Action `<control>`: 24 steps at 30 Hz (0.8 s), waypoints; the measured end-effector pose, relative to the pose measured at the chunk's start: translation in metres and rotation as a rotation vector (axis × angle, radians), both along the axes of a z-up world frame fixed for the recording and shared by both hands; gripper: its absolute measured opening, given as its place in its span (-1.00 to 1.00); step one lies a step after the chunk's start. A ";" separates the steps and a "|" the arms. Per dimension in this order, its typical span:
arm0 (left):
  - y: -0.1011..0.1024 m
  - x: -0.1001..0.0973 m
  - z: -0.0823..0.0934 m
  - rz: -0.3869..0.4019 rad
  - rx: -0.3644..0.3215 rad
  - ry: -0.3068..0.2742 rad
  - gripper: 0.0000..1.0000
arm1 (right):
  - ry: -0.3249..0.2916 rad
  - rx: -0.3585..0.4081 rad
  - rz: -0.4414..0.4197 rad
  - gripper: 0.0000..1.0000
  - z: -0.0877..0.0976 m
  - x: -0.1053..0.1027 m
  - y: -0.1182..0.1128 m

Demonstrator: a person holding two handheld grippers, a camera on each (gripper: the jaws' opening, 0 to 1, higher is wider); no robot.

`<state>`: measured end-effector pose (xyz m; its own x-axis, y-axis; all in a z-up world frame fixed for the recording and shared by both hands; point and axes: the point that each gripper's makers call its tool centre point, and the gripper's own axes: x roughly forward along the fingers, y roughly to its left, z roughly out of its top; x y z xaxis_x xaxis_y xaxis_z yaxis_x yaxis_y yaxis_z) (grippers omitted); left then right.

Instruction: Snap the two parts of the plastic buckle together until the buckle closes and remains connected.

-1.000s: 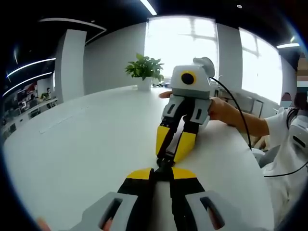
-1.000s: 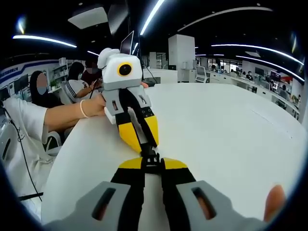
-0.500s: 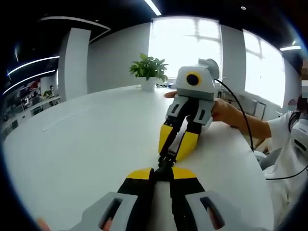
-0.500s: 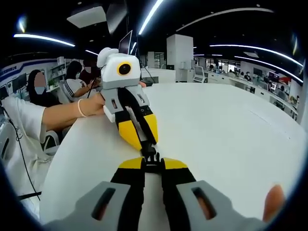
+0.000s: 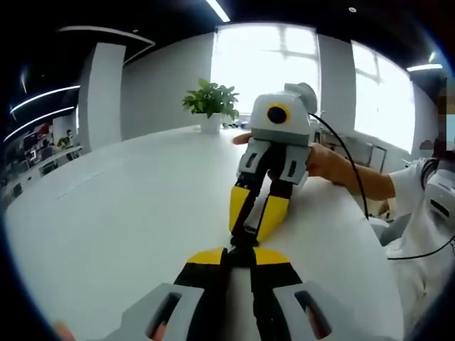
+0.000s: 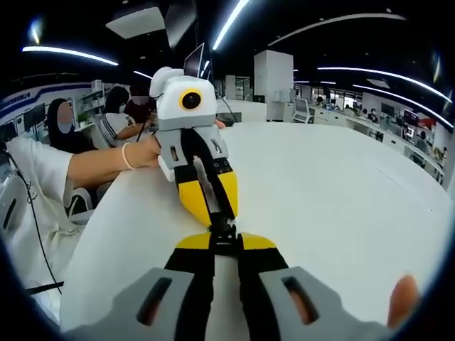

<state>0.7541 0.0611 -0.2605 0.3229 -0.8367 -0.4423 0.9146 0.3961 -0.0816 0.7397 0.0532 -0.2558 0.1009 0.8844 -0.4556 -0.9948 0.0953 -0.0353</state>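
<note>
Black plastic buckle (image 5: pixel 244 240): it sits between the two sets of yellow tips, held above the round white table (image 5: pixel 121 213); in the right gripper view the same buckle (image 6: pixel 222 233) shows as a small dark block at the meeting point.
Left gripper (image 5: pixel 240 257): our yellow-tipped, black-fingered jaws stand narrow, clamped on the near half of the buckle; in the right gripper view it (image 6: pixel 215 215) comes in from the far side, a hand (image 6: pixel 146 150) gripping its grey body.
Right gripper (image 6: pixel 225 244): jaws likewise drawn close on its own half; from the left gripper view it (image 5: pixel 250 226) points nose-down toward us.
Step in hand: we judge this as the pressing-together stage, the two halves meeting nose to nose. We cannot tell whether the latch has caught, since the joint is small and dark.
Next move: we would push the halves straight along one line until they seat, then ease one grip to test that they hold.
Left gripper view adds: a green potted plant (image 5: pixel 210 101) in a white pot before bright windows, and a black cable (image 5: pixel 348 163) trailing from the other gripper.
Right gripper view adds: an open office with desks and seated people (image 6: pixel 114 117), a white sleeve (image 6: pixel 32 174) and a fingertip (image 6: pixel 402 298).
</note>
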 end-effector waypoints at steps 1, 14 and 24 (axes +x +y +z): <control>0.000 0.000 0.000 0.000 -0.003 0.003 -0.78 | 0.000 0.001 0.003 -0.77 0.000 0.000 0.000; 0.000 -0.003 0.002 0.020 -0.035 0.009 -0.77 | -0.012 0.026 -0.010 -0.76 0.005 0.001 -0.001; 0.012 0.000 0.001 0.073 -0.013 0.015 -0.77 | 0.004 0.023 -0.018 -0.76 0.002 0.003 -0.001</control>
<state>0.7542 0.0728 -0.2593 0.3761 -0.8172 -0.4367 0.8821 0.4601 -0.1012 0.7422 0.0518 -0.2541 0.1153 0.8928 -0.4355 -0.9930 0.1142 -0.0289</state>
